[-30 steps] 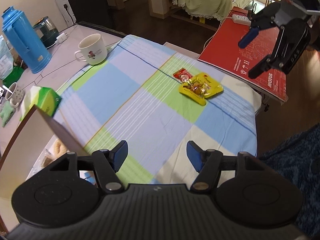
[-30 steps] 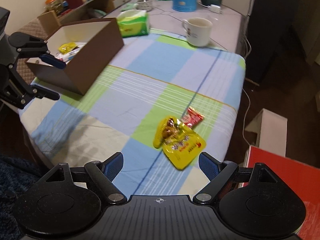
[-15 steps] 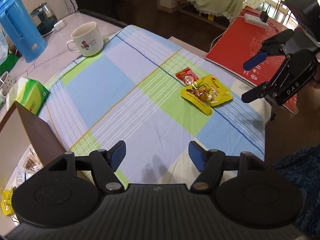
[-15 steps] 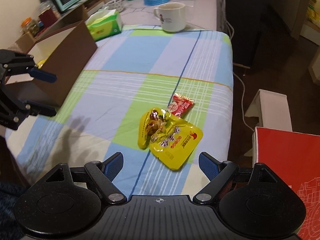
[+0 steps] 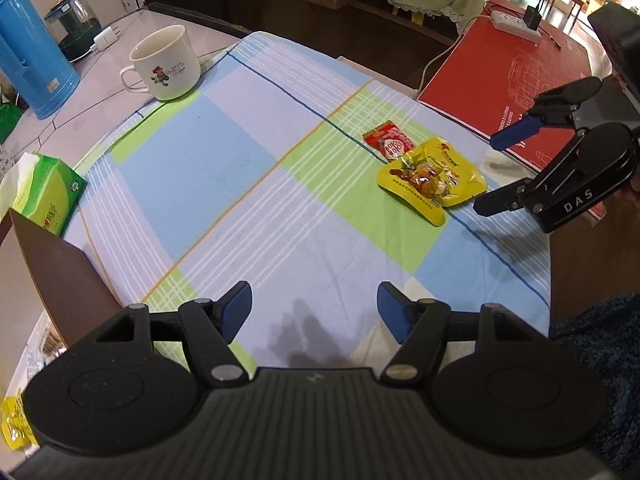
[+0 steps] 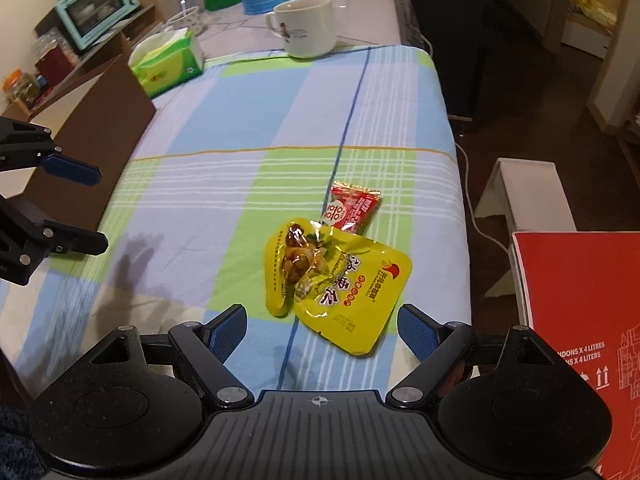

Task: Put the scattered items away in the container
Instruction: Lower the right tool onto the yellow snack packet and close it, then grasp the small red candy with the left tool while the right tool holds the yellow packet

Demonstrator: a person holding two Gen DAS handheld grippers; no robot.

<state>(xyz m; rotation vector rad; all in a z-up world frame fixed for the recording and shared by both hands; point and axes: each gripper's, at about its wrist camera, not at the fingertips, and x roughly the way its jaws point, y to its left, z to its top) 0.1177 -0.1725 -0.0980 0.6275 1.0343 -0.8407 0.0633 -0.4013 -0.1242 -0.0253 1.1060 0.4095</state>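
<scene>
Right gripper point(image 6: 320, 324) now nearer yellow snack pouch point(image 6: 340, 280), jaws spread, red packet point(image 6: 352, 208) touching, possibly overlapped, mug point(image 6: 306, 26) well beyond

Snack packets point(image 6: 336, 276) on checked tablecloth point(image 6: 248, 112)

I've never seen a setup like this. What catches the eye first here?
Probably the yellow snack packet lying on the checked tablecloth, its corner over a small red packet. The right gripper hangs open just before it, while the left gripper, also open, waits beside the brown box.
</scene>
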